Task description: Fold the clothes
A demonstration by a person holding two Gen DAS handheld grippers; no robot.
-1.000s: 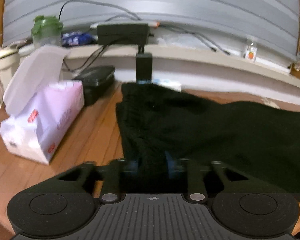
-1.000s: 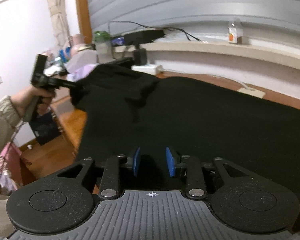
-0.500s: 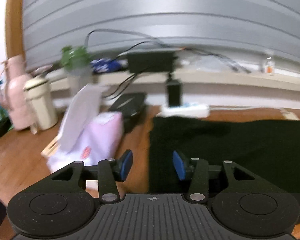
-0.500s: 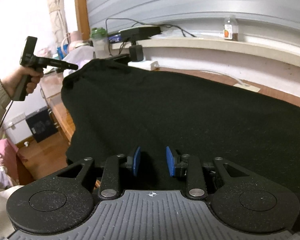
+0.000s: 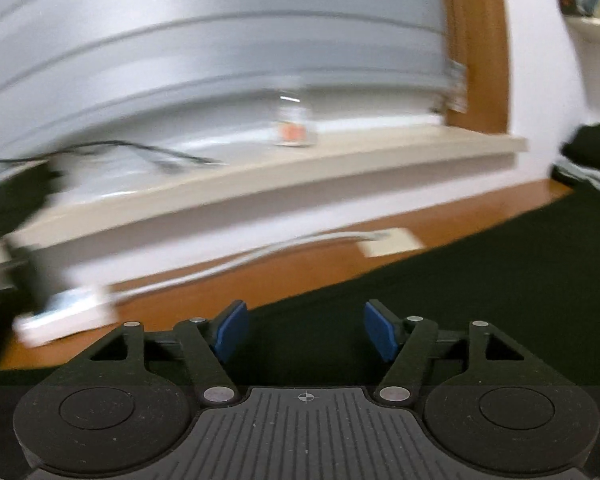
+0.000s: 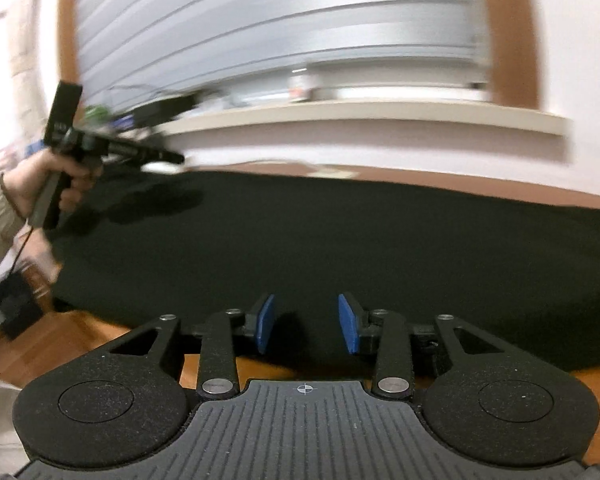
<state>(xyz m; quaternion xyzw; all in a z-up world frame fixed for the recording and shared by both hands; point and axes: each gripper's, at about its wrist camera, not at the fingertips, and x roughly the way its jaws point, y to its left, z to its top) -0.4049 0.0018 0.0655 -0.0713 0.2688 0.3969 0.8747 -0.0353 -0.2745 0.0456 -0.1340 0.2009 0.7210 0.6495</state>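
Blurring hides shelf items; black garment (image 6: 340, 240) cropped.

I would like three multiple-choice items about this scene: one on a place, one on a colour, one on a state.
1. Where does the black cloth lie?
A. on the wooden table
B. on the sill
C. on the floor

2. What colour are the pads of the right tongs?
A. red
B. blue
C. white

3. How do the left tongs stand?
A. shut on the cloth
B. shut on nothing
C. open, holding nothing

Key: 1 A, the cloth spreads flat over the wood in both views. 2 B, both pads show blue in the right wrist view. 3 C, a wide gap shows between the pads, with the cloth only behind it.
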